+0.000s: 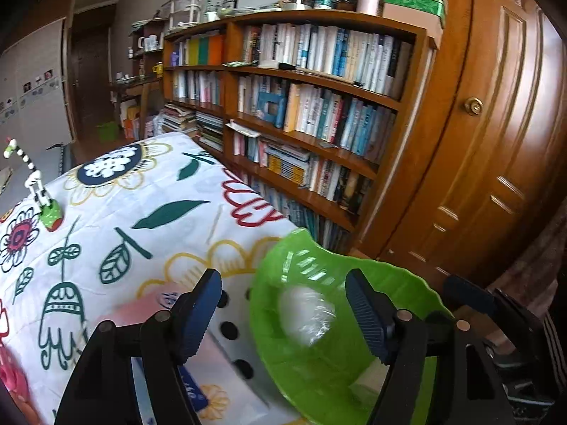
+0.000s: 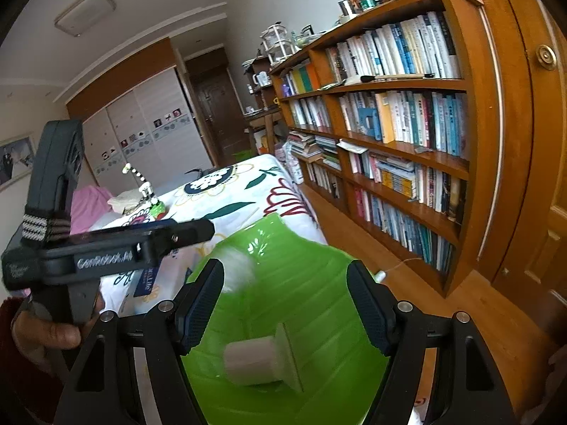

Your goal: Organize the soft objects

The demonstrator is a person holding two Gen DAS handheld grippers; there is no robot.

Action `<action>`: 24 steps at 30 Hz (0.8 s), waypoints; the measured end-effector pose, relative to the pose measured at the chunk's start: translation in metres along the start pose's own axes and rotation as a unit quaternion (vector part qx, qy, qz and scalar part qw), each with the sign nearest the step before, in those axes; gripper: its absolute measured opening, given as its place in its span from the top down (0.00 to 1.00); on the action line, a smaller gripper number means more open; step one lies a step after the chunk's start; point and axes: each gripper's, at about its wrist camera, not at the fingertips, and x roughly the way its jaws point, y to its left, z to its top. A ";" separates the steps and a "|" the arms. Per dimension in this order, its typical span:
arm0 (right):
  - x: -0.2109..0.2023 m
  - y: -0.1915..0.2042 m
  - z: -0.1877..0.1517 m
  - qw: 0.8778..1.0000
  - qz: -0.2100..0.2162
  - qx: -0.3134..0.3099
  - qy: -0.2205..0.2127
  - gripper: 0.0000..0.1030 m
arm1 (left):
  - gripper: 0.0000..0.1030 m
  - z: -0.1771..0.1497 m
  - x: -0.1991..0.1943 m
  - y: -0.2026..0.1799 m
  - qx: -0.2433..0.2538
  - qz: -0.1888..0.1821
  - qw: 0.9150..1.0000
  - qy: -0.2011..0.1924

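Left gripper jaws wide, nothing pinched. White fluffy soft ball blurred inside glossy green plastic bowl over floral bedspread edge. Right gripper spread around bowl; actual grip, can't tell.

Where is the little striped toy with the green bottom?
The striped toy stands on the flowery bedspread, far left in the left wrist view, well away from the green bowl. The right wrist view shows it too, beyond the left gripper.
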 end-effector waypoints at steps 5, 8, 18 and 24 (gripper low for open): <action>-0.004 -0.003 0.003 1.000 -0.006 0.003 -0.006 0.29 | 0.26 -0.004 0.000 -0.012 0.015 -0.014 1.000 0.006; -0.004 -0.004 0.003 1.000 -0.006 0.004 -0.006 0.29 | 0.25 -0.005 -0.002 -0.012 0.015 -0.013 1.000 0.005; -0.004 -0.004 0.004 1.000 -0.007 0.003 -0.004 0.29 | 0.10 -0.008 -0.010 -0.010 0.014 0.019 1.000 -0.002; -0.004 -0.003 0.001 1.000 -0.009 0.000 0.002 0.29 | 0.05 -0.011 -0.014 -0.007 0.016 0.037 0.999 -0.007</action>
